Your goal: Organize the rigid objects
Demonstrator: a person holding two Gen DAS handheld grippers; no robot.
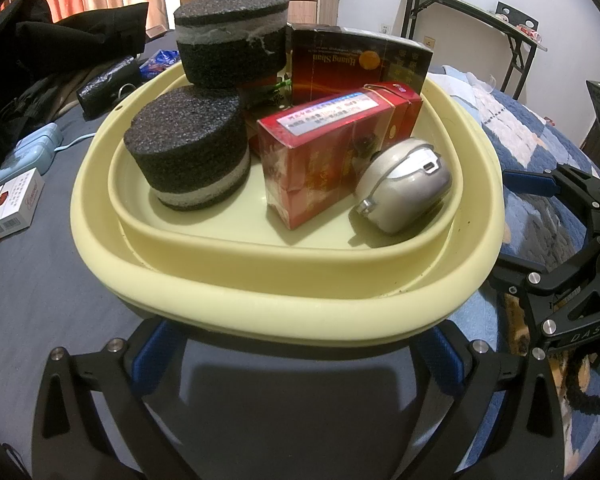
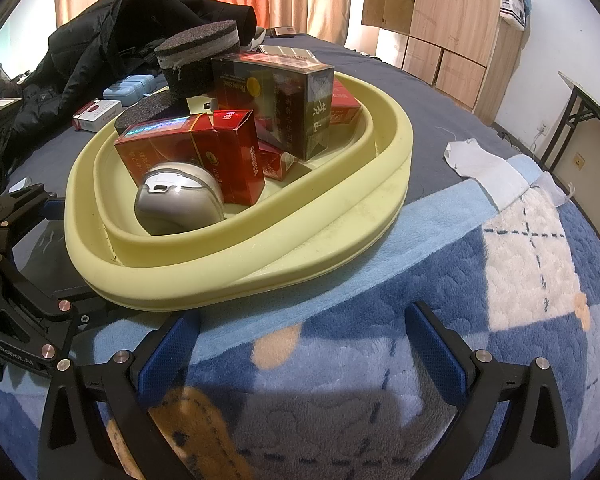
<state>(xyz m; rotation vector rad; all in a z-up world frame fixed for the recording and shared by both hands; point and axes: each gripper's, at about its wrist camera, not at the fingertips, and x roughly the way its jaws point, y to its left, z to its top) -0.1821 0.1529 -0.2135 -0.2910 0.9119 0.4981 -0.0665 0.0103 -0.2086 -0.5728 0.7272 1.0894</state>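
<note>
Basin (image 1: 284,304) — boxes, foam pucks, mouse inside

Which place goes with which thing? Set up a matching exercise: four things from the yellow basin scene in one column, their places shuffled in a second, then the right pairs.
Things:
1. silver mouse
2. dark Huang Shan box
3. white cigarette pack
4. white cloth

Places:
A. outside the yellow basin, on the dark sheet near the light blue case
B. lying at the edge of the plaid blanket
C. in the basin beside the red box
D. at the basin's far side, standing tallest of the boxes

Pairs: 1-C, 2-D, 3-A, 4-B
</note>
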